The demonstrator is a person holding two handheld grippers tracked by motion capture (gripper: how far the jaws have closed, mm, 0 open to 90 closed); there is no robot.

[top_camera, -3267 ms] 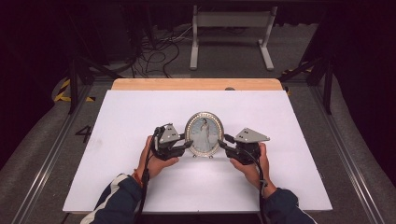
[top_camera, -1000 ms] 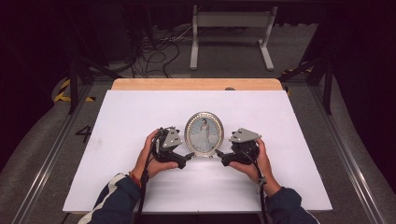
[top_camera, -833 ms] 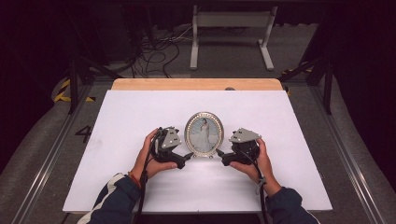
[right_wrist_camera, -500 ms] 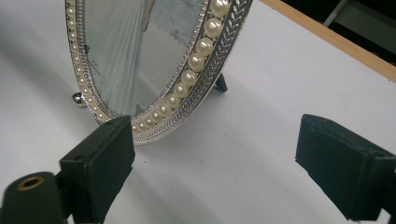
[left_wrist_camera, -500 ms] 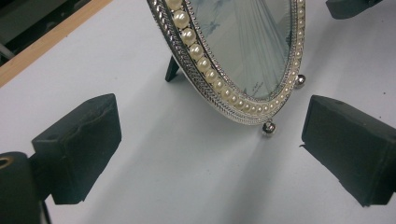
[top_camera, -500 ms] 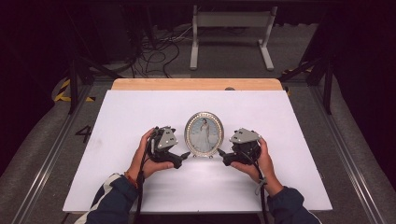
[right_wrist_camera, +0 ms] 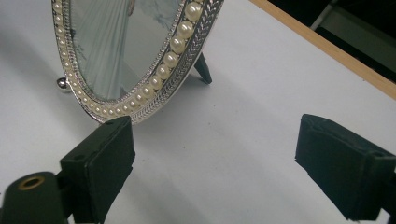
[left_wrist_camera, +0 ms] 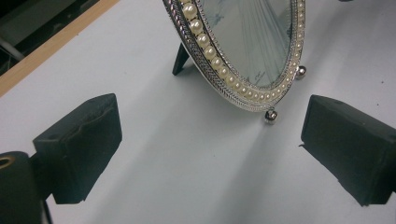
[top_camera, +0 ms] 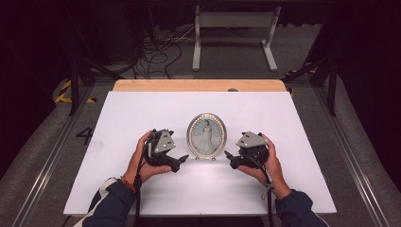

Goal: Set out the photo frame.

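Observation:
An oval silver photo frame (top_camera: 206, 135) edged with pearls stands upright in the middle of the white table (top_camera: 142, 113), propped on a dark back leg (left_wrist_camera: 180, 59). My left gripper (top_camera: 180, 160) sits just left of it, open, its jaws empty and pointing at the frame's lower edge (left_wrist_camera: 243, 93). At the frame's right side my right gripper (top_camera: 229, 157) is open too, with nothing between its jaws; the pearl rim (right_wrist_camera: 154, 79) rises close in front of it. Neither gripper touches the frame.
A wooden strip (top_camera: 198, 85) runs along the table's far edge. Beyond it are cables (top_camera: 156, 47) and a grey metal stand (top_camera: 234, 33) on the floor. Rails flank the table on both sides.
Both grippers have drawn slightly away from the frame and lowered toward the table. The frame has stayed upright in place.

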